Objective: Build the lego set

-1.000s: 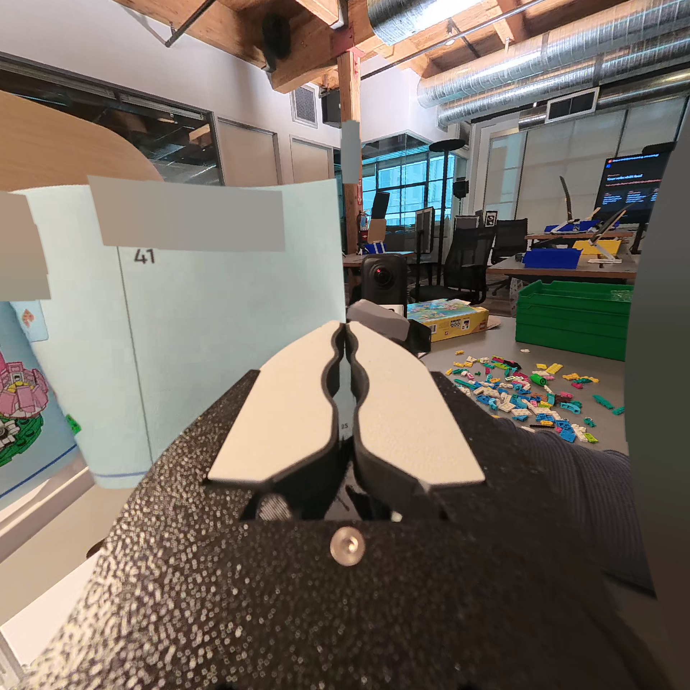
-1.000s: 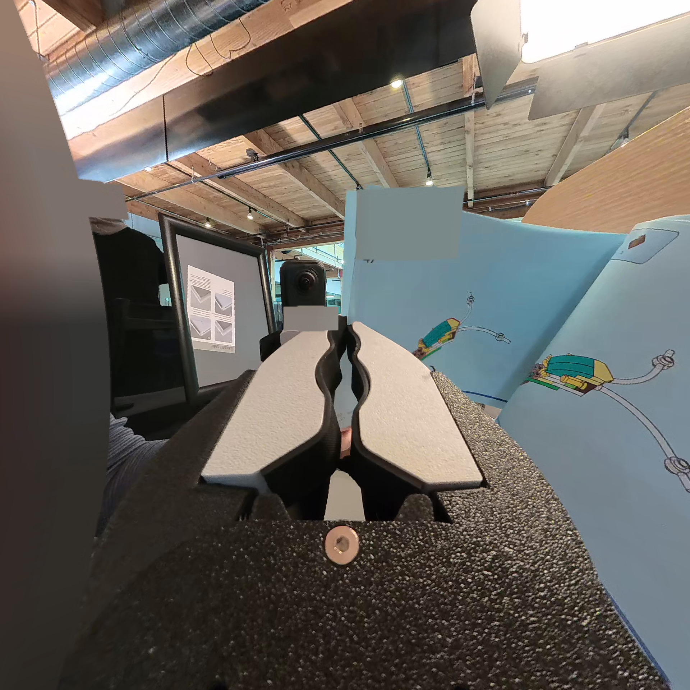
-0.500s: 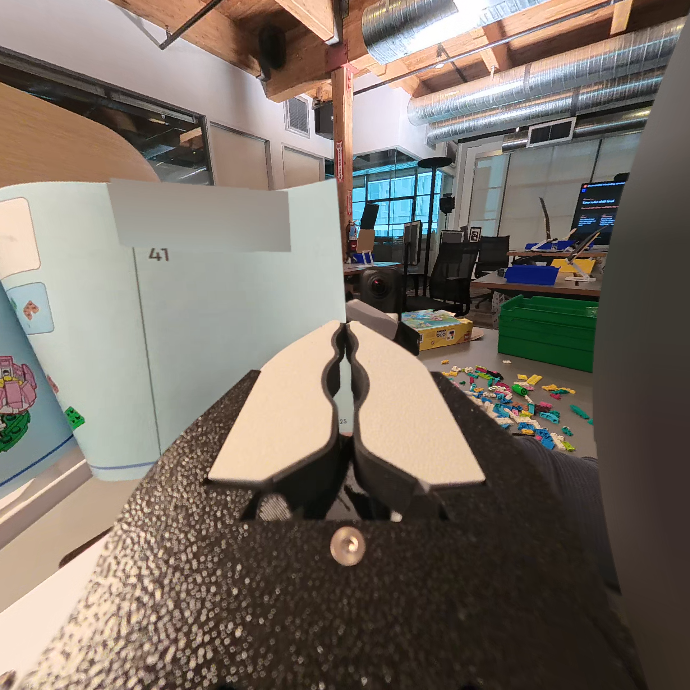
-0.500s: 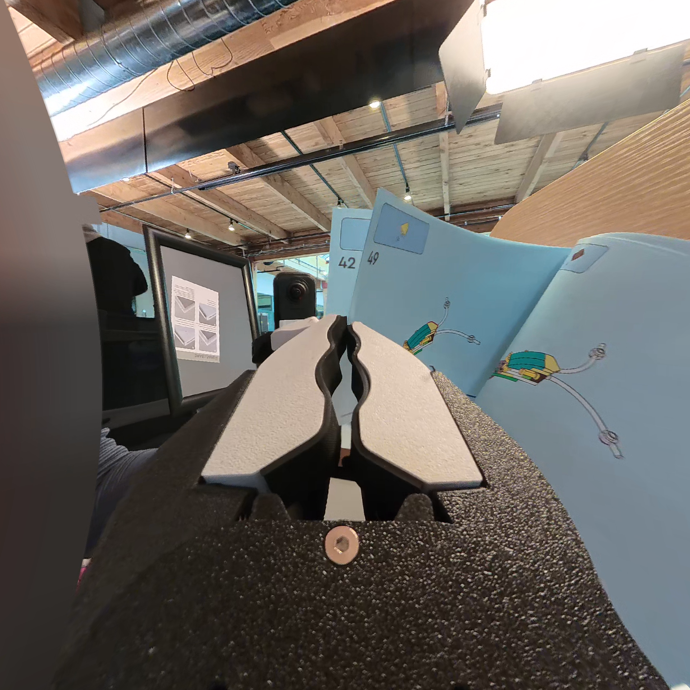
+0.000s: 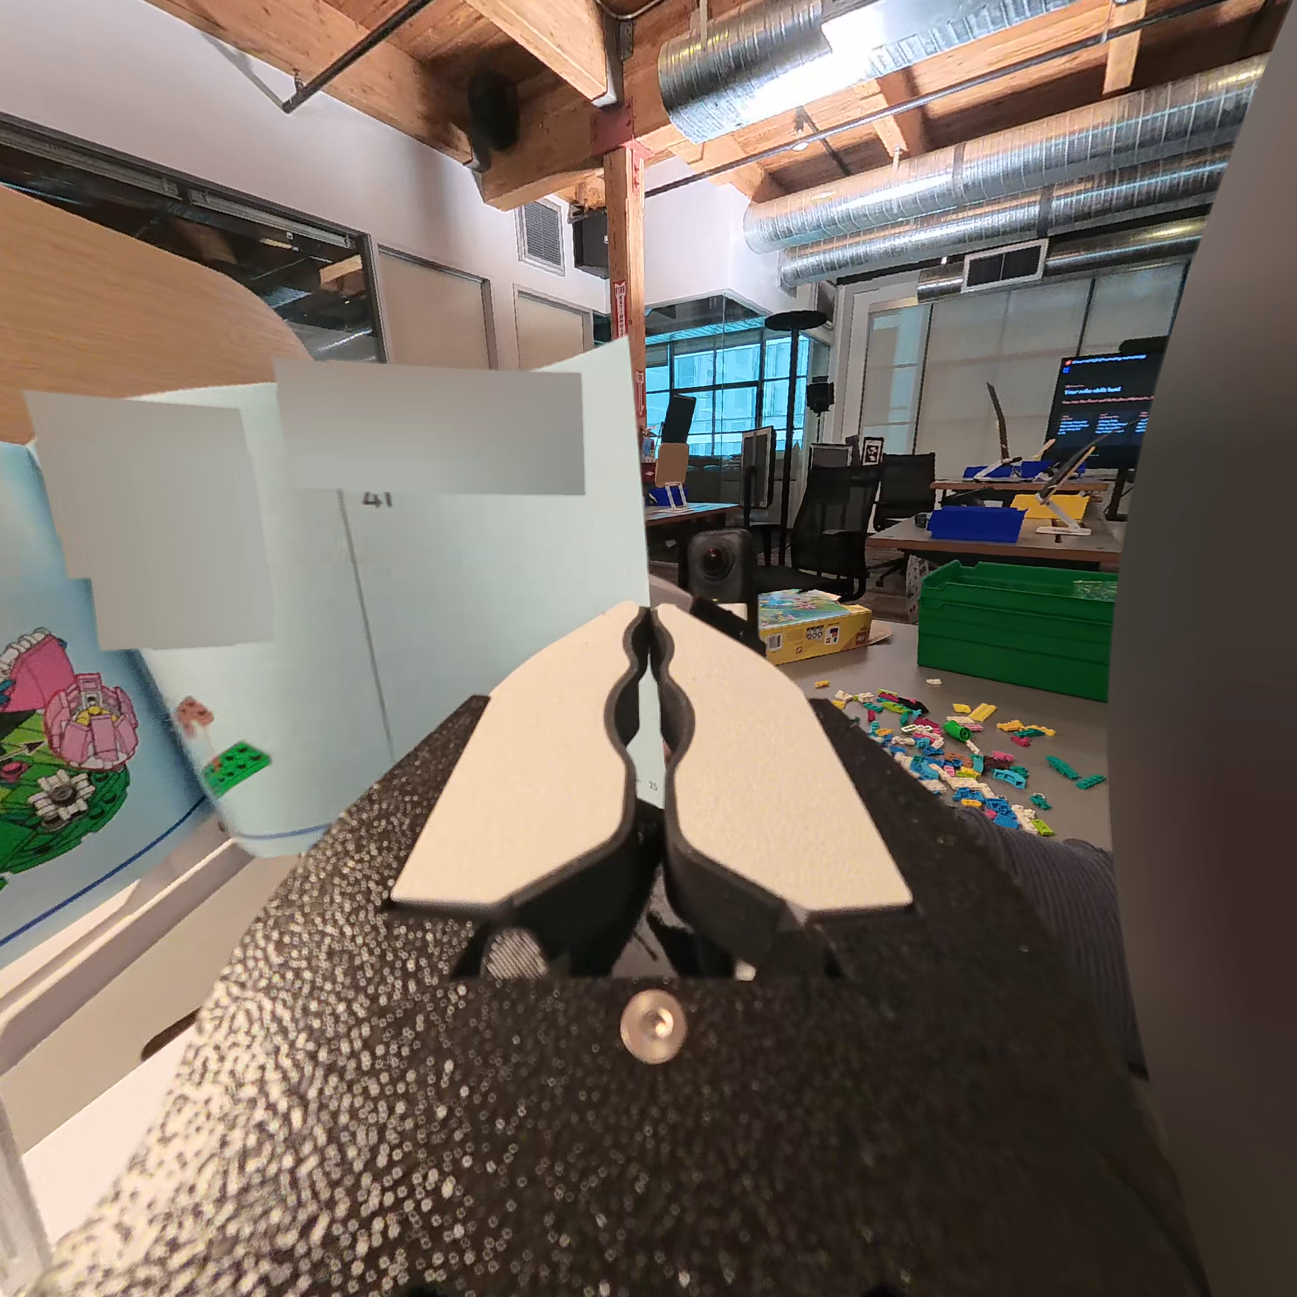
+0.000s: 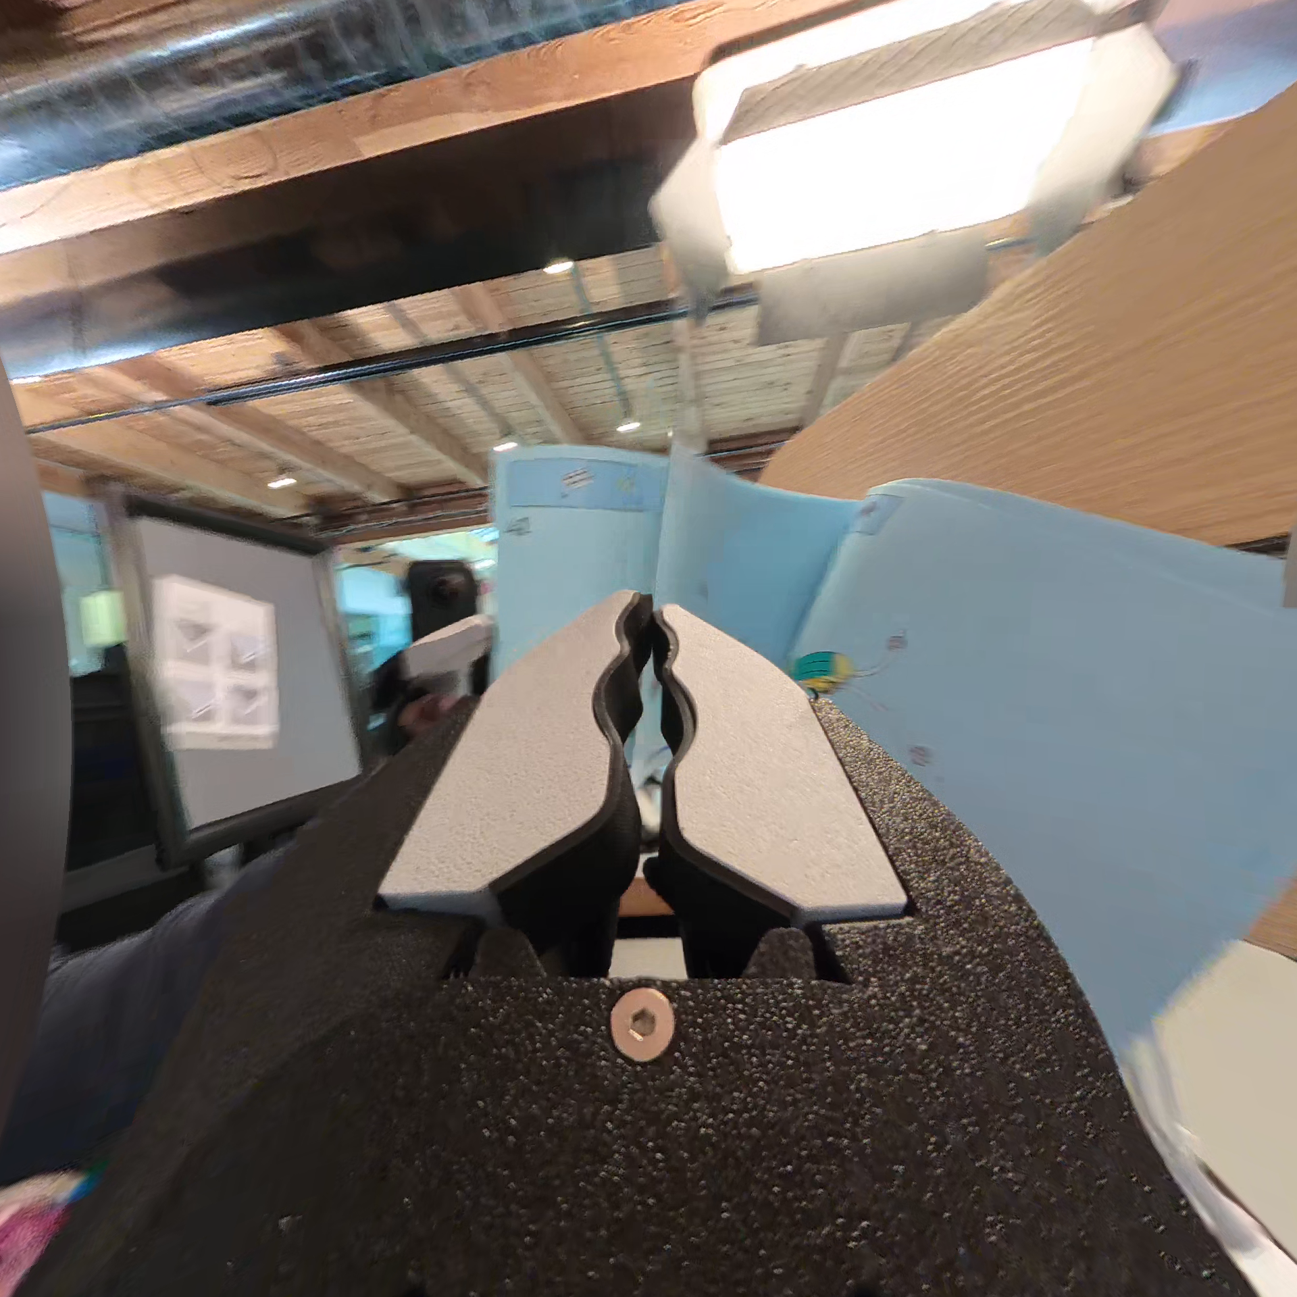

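Observation:
The light-blue instruction booklet stands open in front of me. In the left wrist view my left gripper [image 5: 647,619] is shut on the right edge of one booklet page [image 5: 491,632]; another page with a pink and green model drawing [image 5: 77,758] curves off to the left. In the blurred right wrist view my right gripper [image 6: 653,617] is shut on a booklet page edge [image 6: 649,744], with further pages [image 6: 1018,702] fanned to the right. Loose lego bricks [image 5: 947,751] lie scattered on the grey table at the right.
A yellow lego box [image 5: 814,624] and stacked green crates [image 5: 1011,632] stand behind the bricks. A wooden board [image 5: 105,316] rises behind the booklet. The other gripper's camera [image 5: 716,561] shows past the page. A framed screen [image 6: 231,674] stands left in the right view. There is about 8 centimeters between the tips of the two grippers.
The booklet pages have swung: in the right view they shifted and fanned further, and that view is now motion-blurred. In the left view the model-drawing page shows more. Both grippers stay shut.

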A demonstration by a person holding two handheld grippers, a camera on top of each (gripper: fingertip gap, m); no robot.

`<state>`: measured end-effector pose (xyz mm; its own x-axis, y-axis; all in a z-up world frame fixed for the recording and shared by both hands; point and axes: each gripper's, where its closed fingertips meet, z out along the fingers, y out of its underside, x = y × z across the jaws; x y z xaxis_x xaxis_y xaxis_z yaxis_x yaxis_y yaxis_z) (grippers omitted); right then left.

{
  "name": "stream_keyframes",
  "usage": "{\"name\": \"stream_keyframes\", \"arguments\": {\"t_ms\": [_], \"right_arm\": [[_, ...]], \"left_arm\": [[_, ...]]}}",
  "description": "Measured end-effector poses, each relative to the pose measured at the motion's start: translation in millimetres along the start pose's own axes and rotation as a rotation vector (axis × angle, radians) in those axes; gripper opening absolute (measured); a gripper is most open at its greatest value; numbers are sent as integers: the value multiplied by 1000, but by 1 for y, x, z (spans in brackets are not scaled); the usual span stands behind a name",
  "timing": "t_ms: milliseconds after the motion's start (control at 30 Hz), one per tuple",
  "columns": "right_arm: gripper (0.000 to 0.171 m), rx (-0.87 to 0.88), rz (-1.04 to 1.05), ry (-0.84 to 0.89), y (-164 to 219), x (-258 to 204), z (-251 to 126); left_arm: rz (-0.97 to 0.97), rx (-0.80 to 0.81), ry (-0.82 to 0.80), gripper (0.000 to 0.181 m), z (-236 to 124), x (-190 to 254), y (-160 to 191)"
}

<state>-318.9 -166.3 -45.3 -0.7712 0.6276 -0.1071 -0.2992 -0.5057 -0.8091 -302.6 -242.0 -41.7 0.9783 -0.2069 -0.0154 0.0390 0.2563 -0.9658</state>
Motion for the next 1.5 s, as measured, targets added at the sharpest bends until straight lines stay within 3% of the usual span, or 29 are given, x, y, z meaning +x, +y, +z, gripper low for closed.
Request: {"name": "stream_keyframes", "arguments": {"t_ms": [67,133,167,200,267,300,433,533,633,733,833,933,1167,1200,1267,1333,1400,1500], "right_arm": [[5,61,-71,336,-14,45,-16],[6,109,-260,871,-36,87,-68],[6,154,-417,1009,-52,82,-86],[10,203,-581,1039,-68,65,-89],[15,212,-794,979,-81,36,-69],[15,149,-834,856,-73,25,-45],[31,-178,-647,259,5,-15,34],[37,-314,-610,142,45,-20,42],[54,-389,-670,179,68,-9,43],[76,-362,-927,324,72,1,45],[77,-278,-1200,416,73,-8,47],[83,-314,-1298,455,89,-6,51],[54,-320,-1204,637,92,10,58],[52,-321,-1178,649,93,13,57],[50,-317,-1131,660,93,18,56],[47,-314,-1104,657,94,19,55],[45,-310,-1085,662,94,21,54],[42,-305,-1051,665,93,23,53]], "left_arm": [[2,9,-9,0,-6,-3,-4],[0,19,-13,0,-13,-5,-7],[-2,20,-16,0,-16,-7,-9],[-2,21,-21,0,-19,-8,-9],[-5,26,-33,0,-23,-12,-11],[-6,29,-40,0,-25,-13,-11],[-1,33,-68,0,-33,-18,-15],[-2,41,-106,0,-42,-24,-19],[-9,47,-131,0,-46,-27,-23],[-27,52,-144,0,-43,-27,-23],[-42,53,-134,0,-40,-26,-22],[-54,45,-126,0,-37,-26,-20],[-71,10,-8,3,-34,-8,-22],[-67,14,-27,27,-37,-11,-24],[-62,42,-62,32,-47,-20,-29],[-76,121,-168,29,-63,-43,-39],[-94,198,-410,16,-86,-86,-47],[-43,91,-724,12,-111,-136,-35]]}}
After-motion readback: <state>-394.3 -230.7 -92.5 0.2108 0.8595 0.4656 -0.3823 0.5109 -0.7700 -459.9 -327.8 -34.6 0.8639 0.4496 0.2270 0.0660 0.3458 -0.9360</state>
